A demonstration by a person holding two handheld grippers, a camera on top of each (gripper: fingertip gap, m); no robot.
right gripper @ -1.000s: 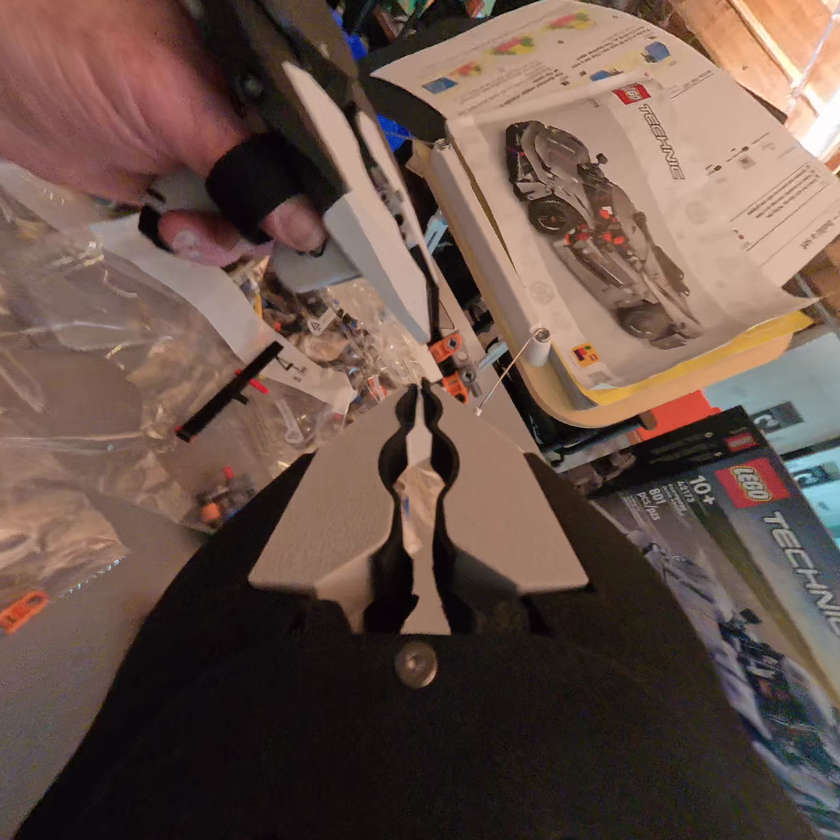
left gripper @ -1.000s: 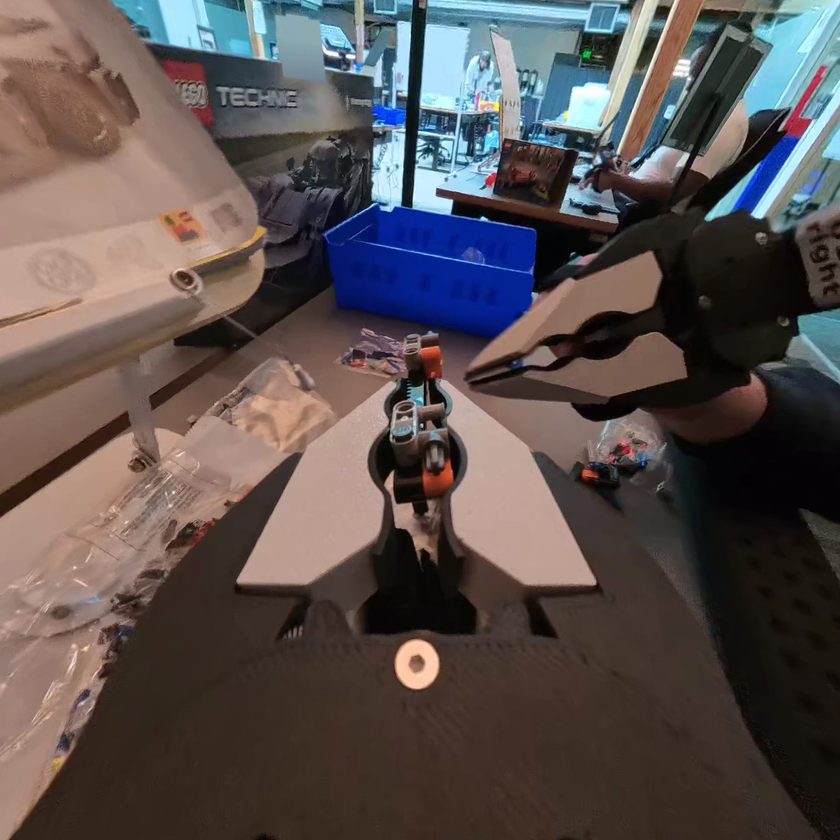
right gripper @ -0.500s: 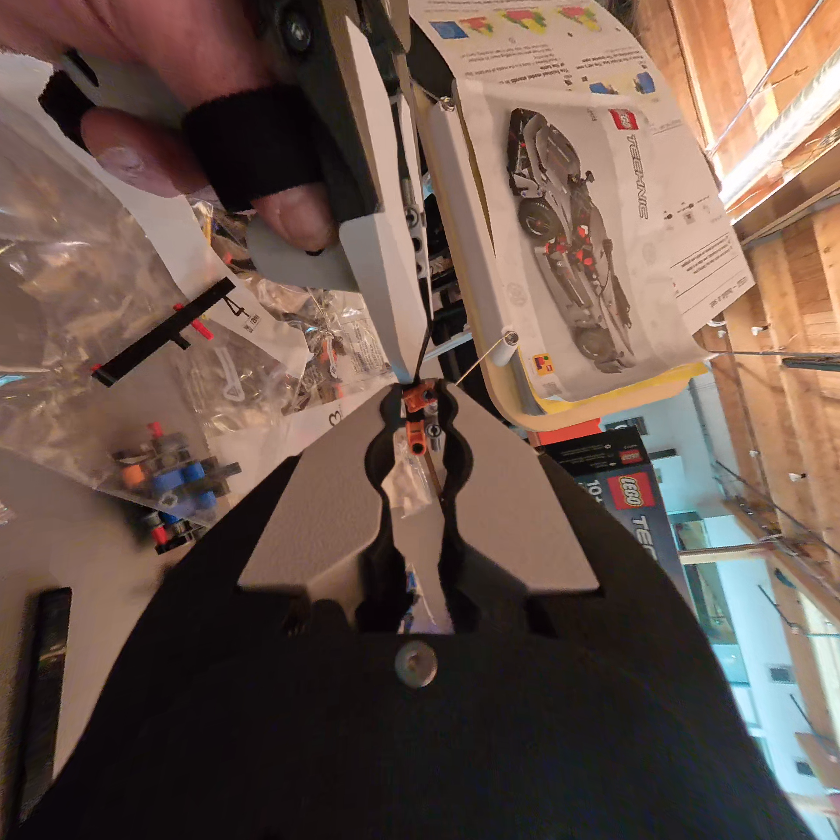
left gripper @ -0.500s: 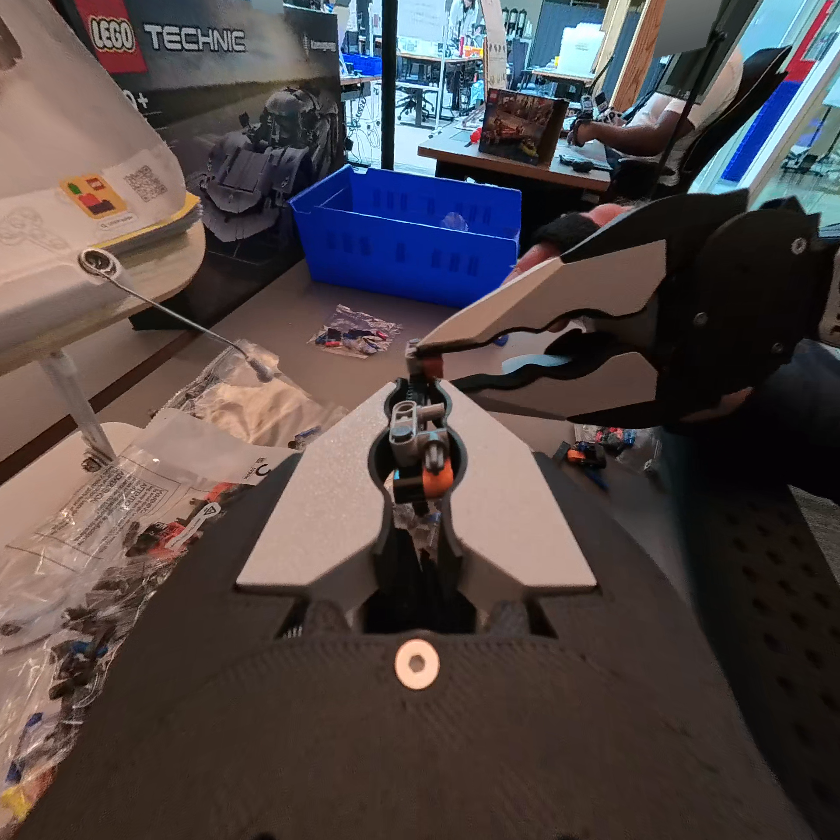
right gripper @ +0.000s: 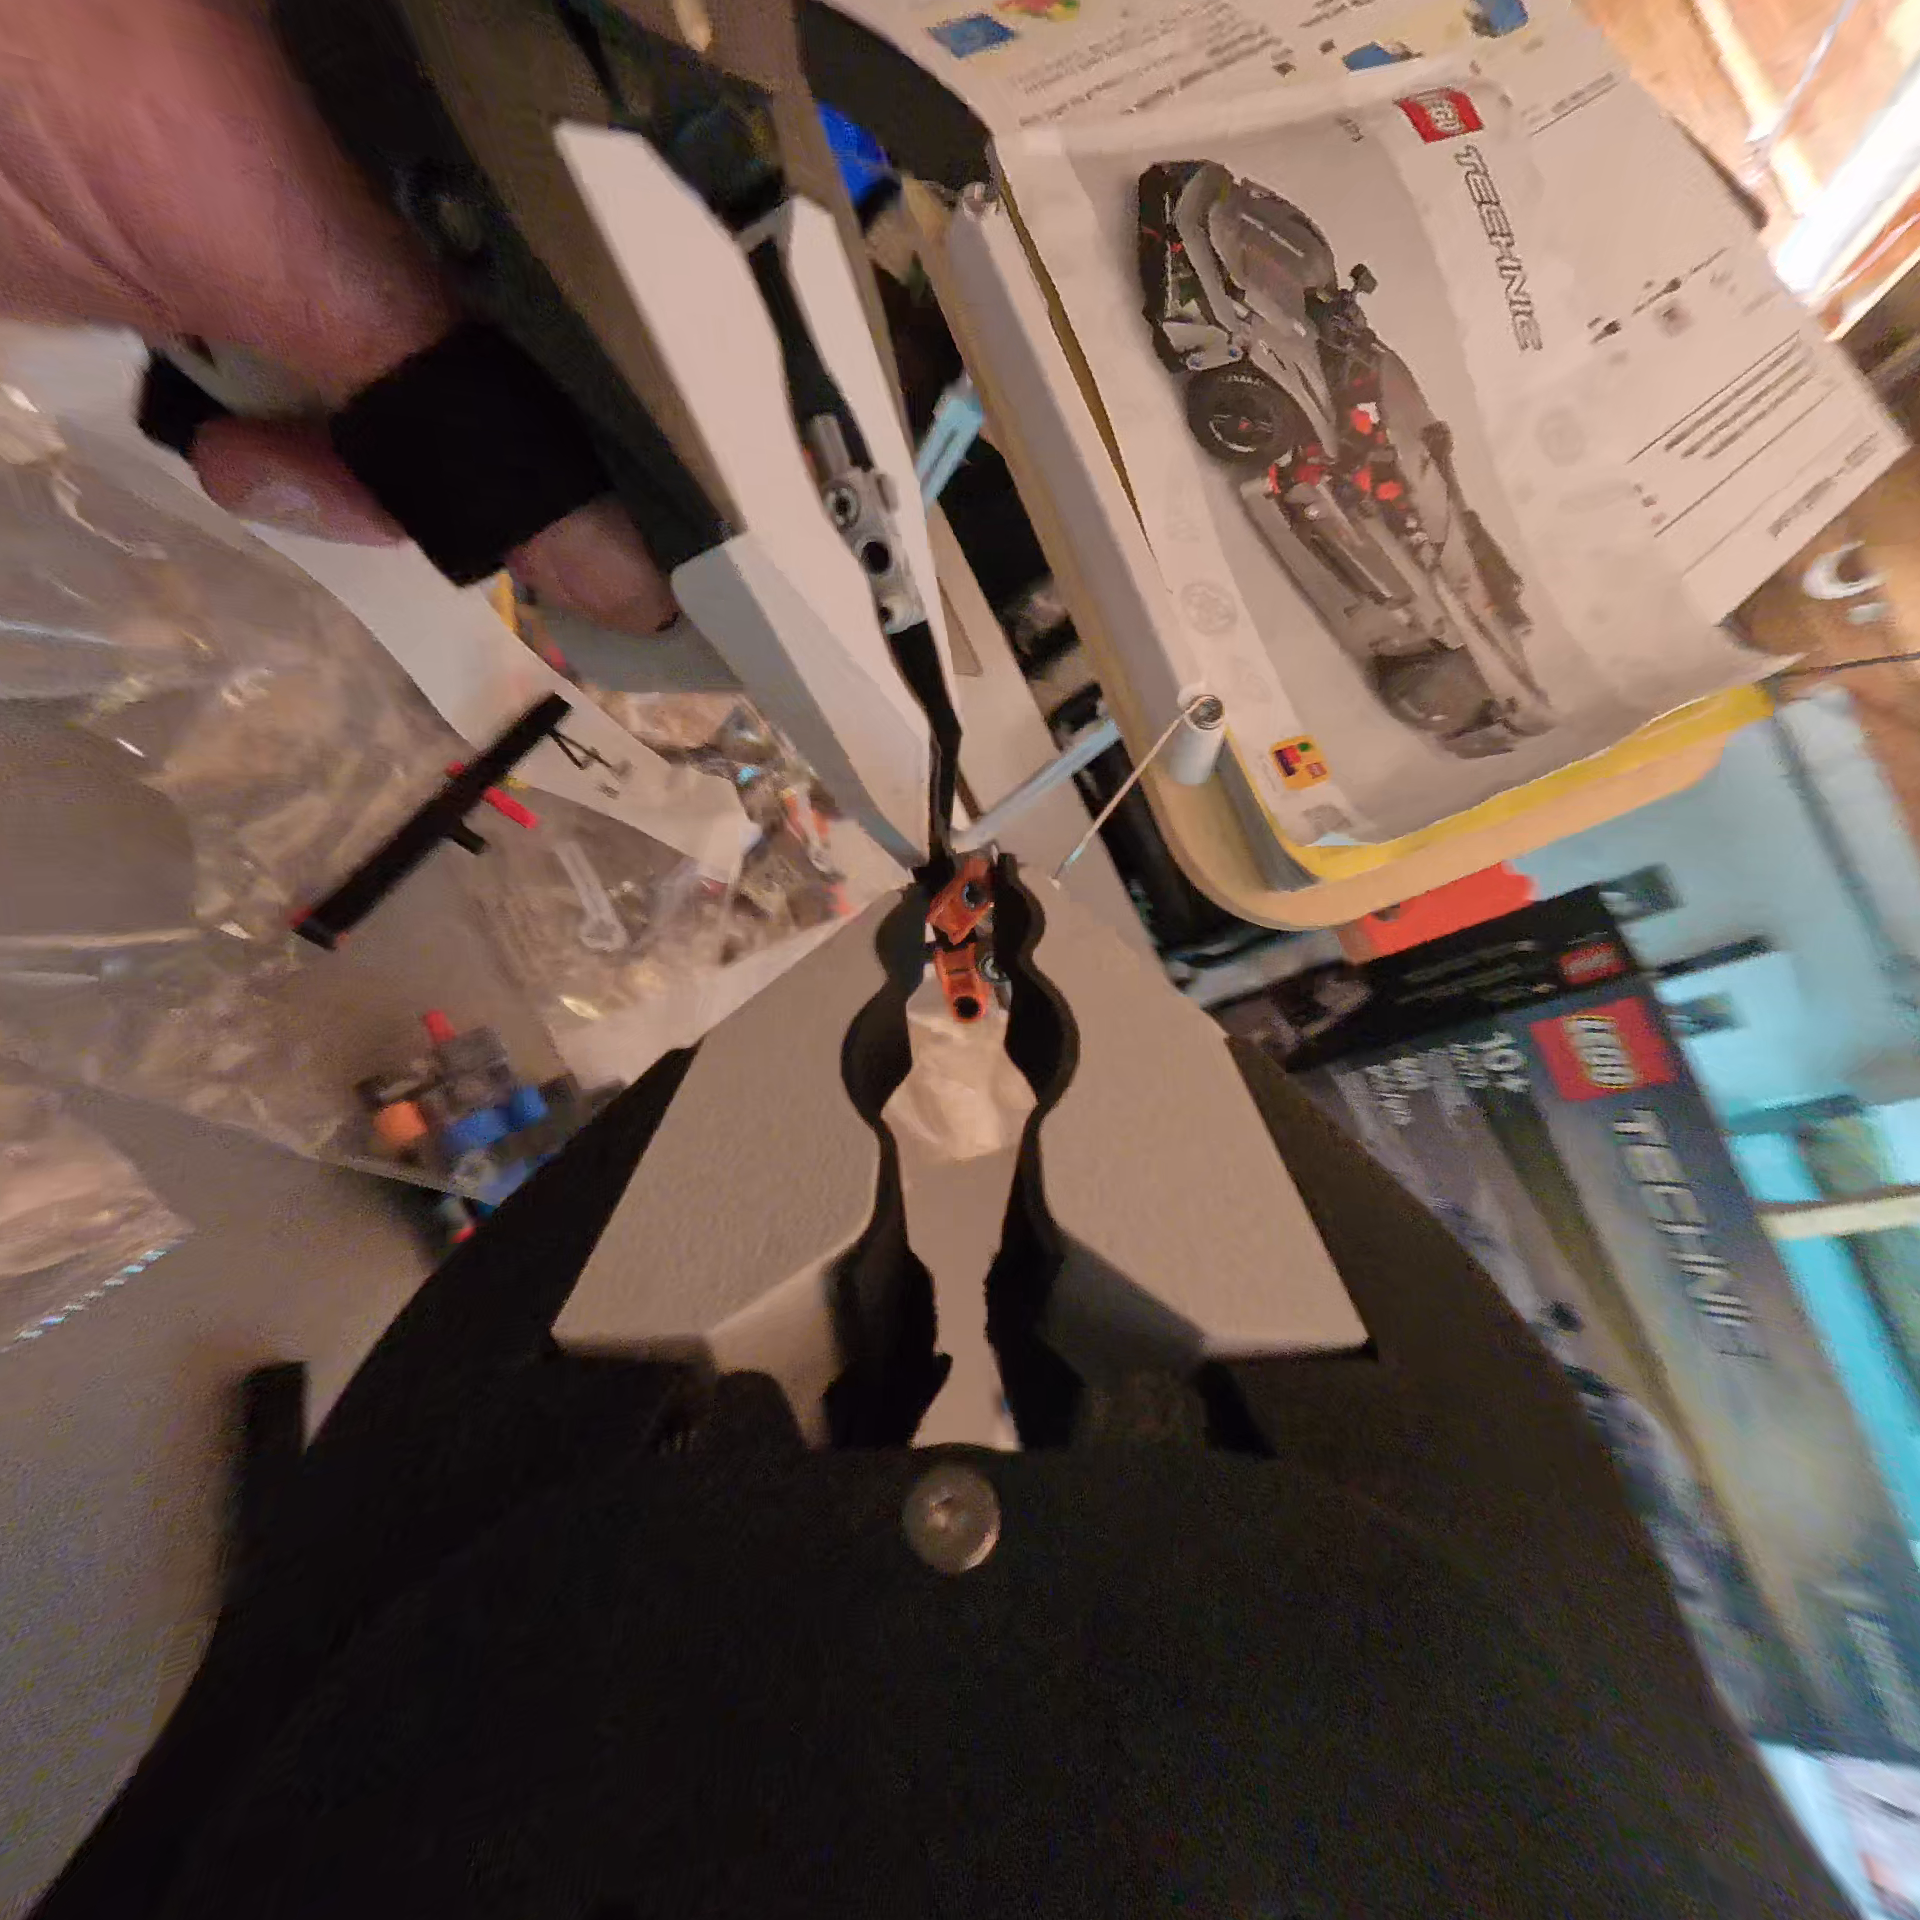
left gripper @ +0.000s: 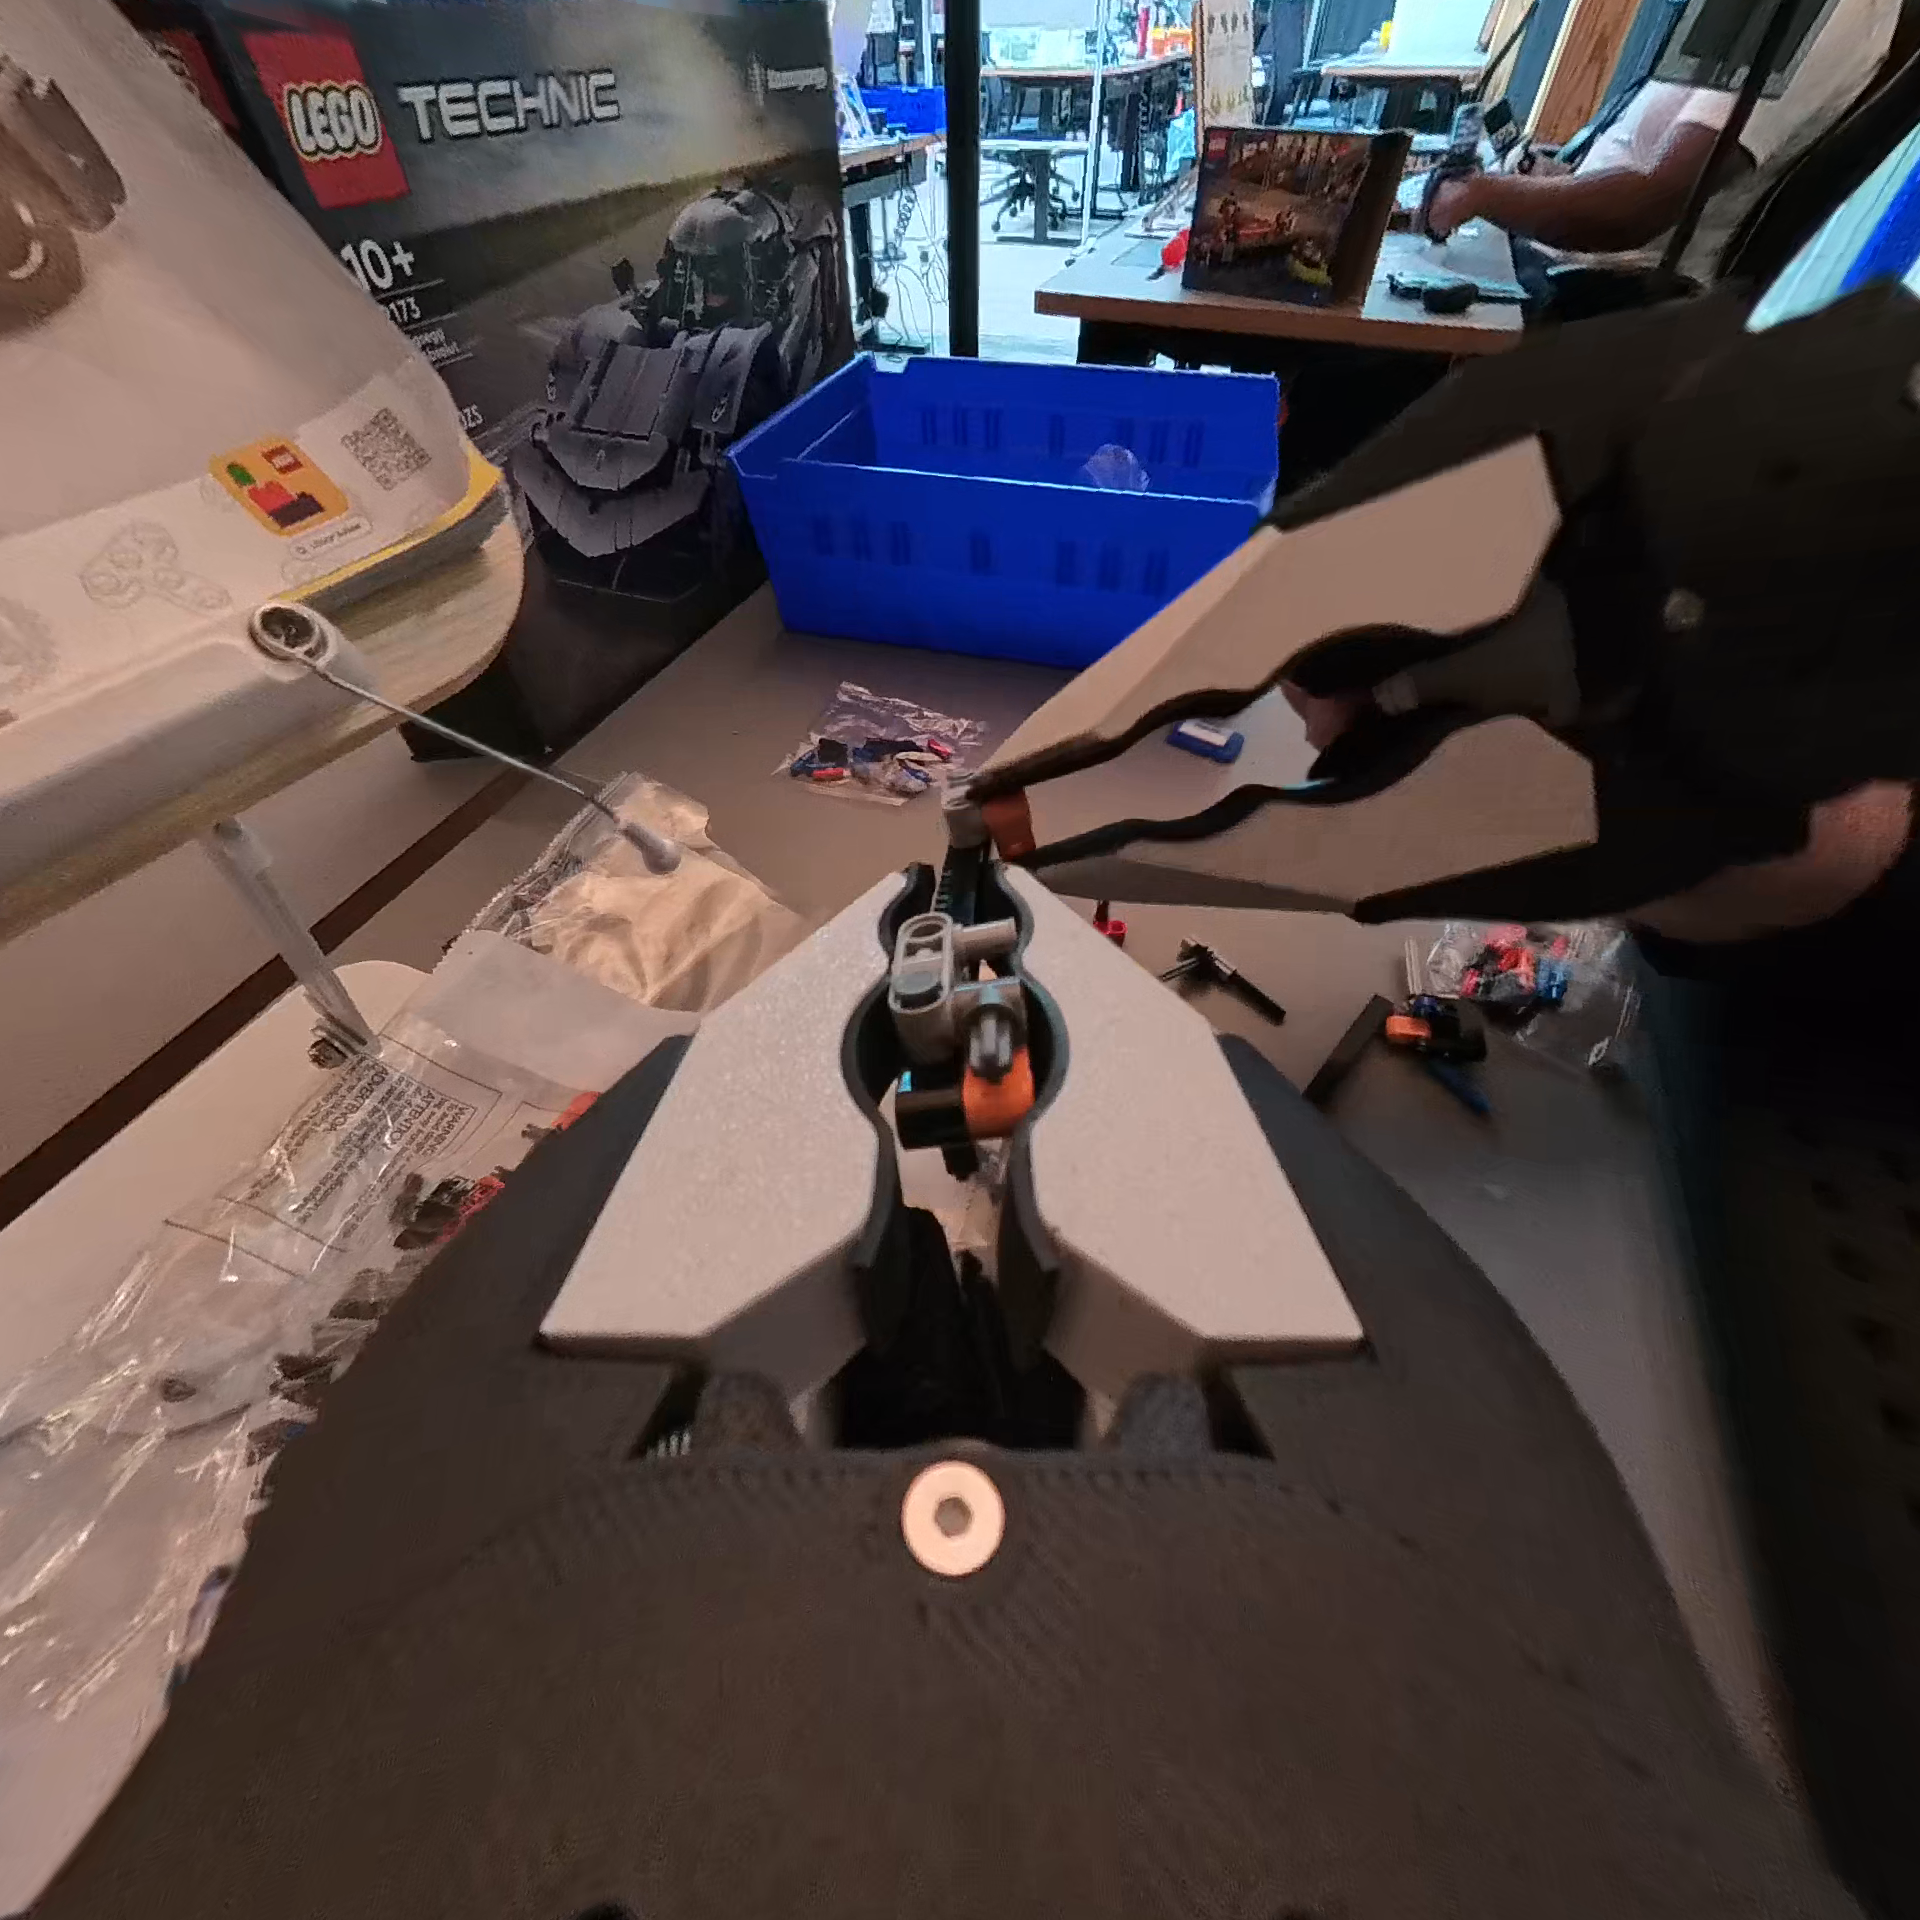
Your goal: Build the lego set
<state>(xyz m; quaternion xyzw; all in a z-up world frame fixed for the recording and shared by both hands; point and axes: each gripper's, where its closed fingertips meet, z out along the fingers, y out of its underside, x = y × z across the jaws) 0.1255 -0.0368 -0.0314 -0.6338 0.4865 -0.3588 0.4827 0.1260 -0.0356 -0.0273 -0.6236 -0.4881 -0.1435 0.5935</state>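
My left gripper (left gripper: 956, 883) is shut on a small lego assembly (left gripper: 951, 997): a grey connector, an orange piece and a black axle that sticks out past the tips. My right gripper (left gripper: 987, 823) reaches in from the right, and its tips are closed on the orange piece (left gripper: 1006, 826) at the far end of that axle. In the right wrist view my right gripper (right gripper: 961, 894) has the orange piece (right gripper: 961, 914) between its tips. The left gripper (right gripper: 935, 842) comes down from the top, with the grey connector (right gripper: 868, 520) between its fingers. A hand (right gripper: 208, 260) holds it.
A blue bin (left gripper: 997, 520) and the lego box (left gripper: 582, 260) stand at the back. The instruction booklet (right gripper: 1403, 416) rests on a stand at the left. Plastic bags of parts (left gripper: 312, 1195) lie left, loose parts (left gripper: 1434, 1029) right. A person (left gripper: 1558, 187) sits at a far table. Less than 4 cm separates the two grippers' tips.
My right gripper came in from the right, opened at the assembly's far end and closed on the orange piece. My left gripper kept its hold and tilted a little lower.
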